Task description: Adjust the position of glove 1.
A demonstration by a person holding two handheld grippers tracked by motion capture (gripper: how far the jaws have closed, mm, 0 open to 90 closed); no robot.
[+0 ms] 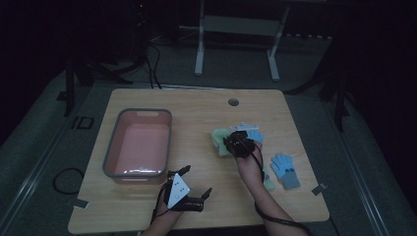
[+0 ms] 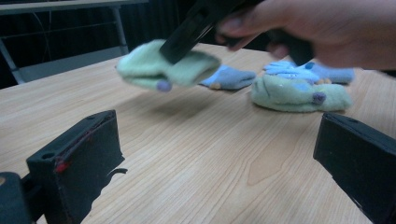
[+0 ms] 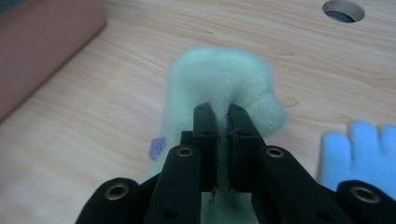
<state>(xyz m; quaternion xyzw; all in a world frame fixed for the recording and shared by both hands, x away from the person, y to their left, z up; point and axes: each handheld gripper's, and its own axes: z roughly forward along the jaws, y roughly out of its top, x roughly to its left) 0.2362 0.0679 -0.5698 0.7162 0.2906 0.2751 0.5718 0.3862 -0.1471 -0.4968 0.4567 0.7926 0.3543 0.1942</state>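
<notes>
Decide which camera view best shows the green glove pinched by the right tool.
The right gripper view: the green glove bulges around the shut right tool, close and sharp. The left gripper view shows the glove lifted off the table, blurred. The high view shows it small and dim.

Pale green glove (image 3: 219,84) (purple dot); pink bin (image 1: 142,142).

Right gripper (image 3: 223,122) pinched tight, its 2 black jaws nearly together with fabric caught between the pads, forearm stretched far out over the table. Right hand (image 2: 322,25) wraps the gripper body from above, jaws angled down to the left. Left gripper (image 1: 196,186) sits low near the table's front edge, jaws spread wide, nothing between them.
</notes>
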